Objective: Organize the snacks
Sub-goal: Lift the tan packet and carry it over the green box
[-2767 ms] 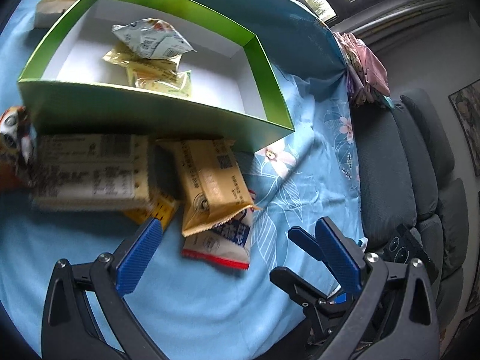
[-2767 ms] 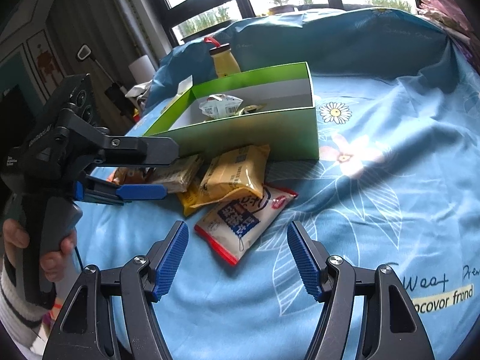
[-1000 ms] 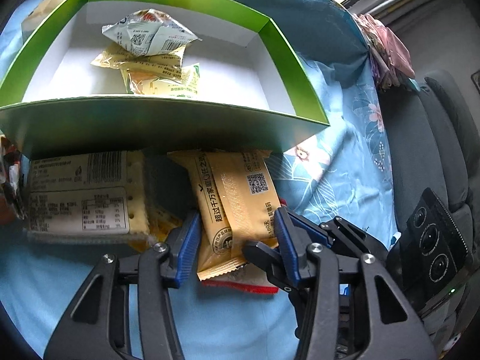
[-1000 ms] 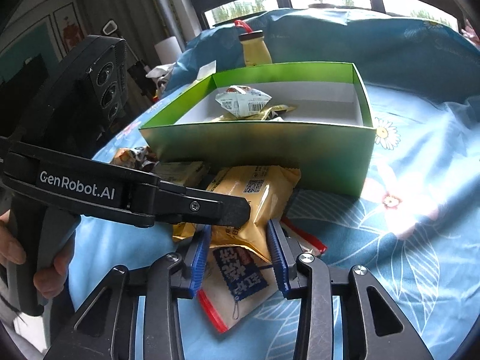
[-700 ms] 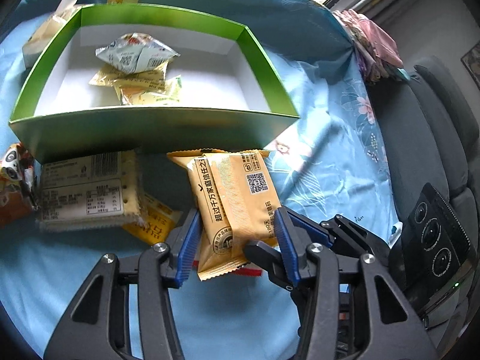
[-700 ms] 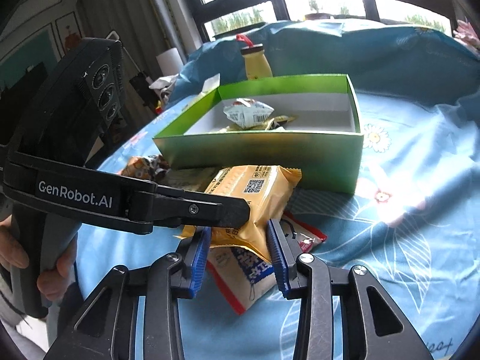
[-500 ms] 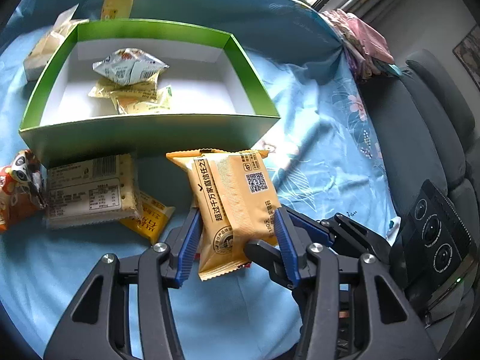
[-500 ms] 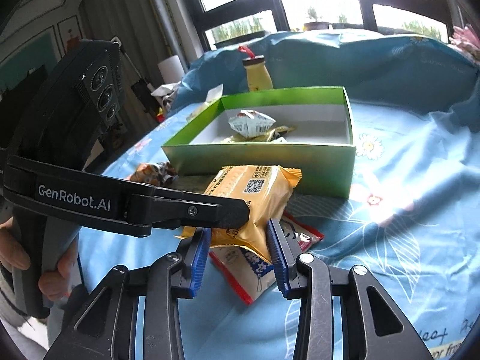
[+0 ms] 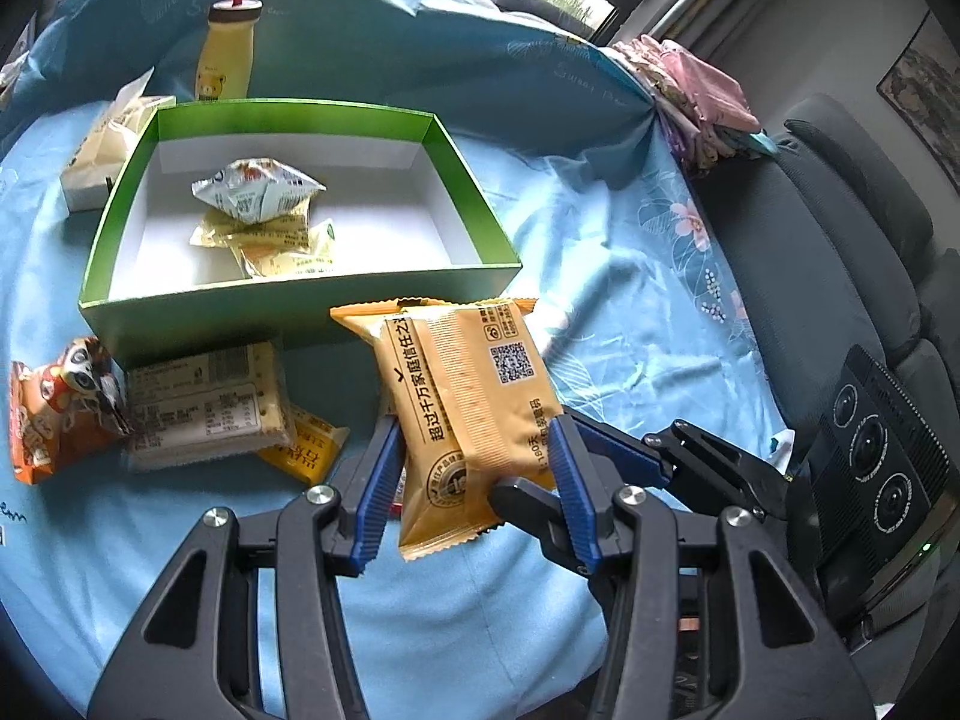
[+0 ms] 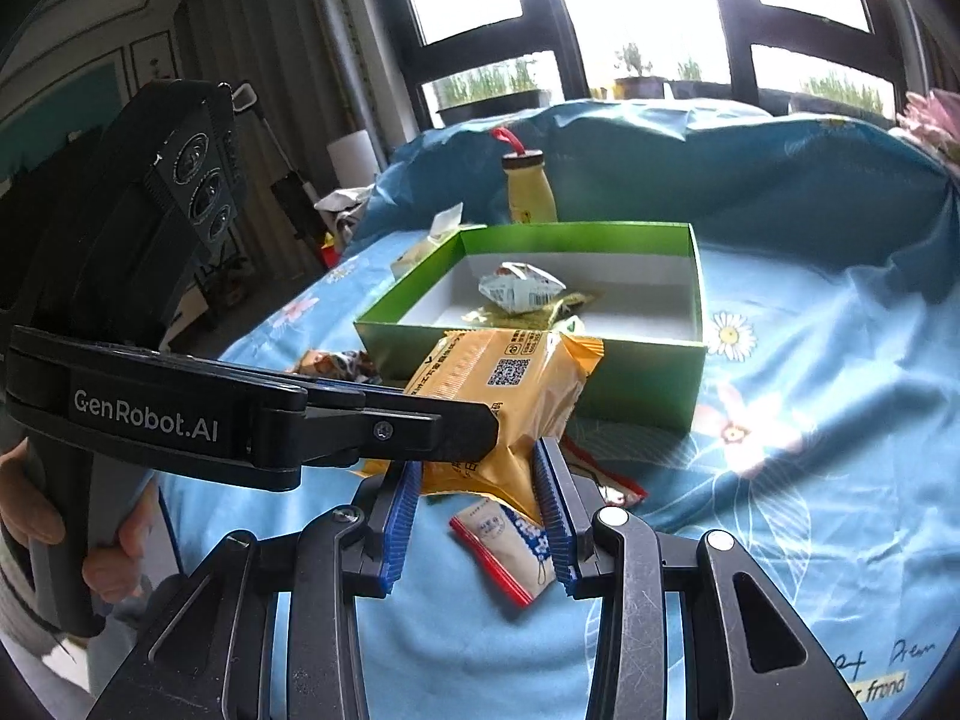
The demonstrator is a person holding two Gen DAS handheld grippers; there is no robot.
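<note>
My left gripper (image 9: 471,471) is shut on an orange snack packet (image 9: 468,402) and holds it in the air in front of the green box (image 9: 300,306). The packet also shows in the right wrist view (image 10: 510,396). My right gripper (image 10: 477,510) is closed around the packet's lower edge from the other side, with a white, red and blue packet (image 10: 510,546) below it. The box (image 10: 540,348) holds a silver packet (image 9: 255,189) on small yellow packets (image 9: 282,246).
On the blue flowered cloth (image 9: 630,276) left of the box front lie a cracker pack (image 9: 204,402), a small yellow packet (image 9: 306,450) and an orange owl packet (image 9: 60,408). A yellow drink bottle (image 9: 228,63) and a white box (image 9: 108,144) stand behind. A grey sofa (image 9: 840,252) lies right.
Both grippers closed on the orange packet and lifted it off the pile. The view has pulled back and up from the box since.
</note>
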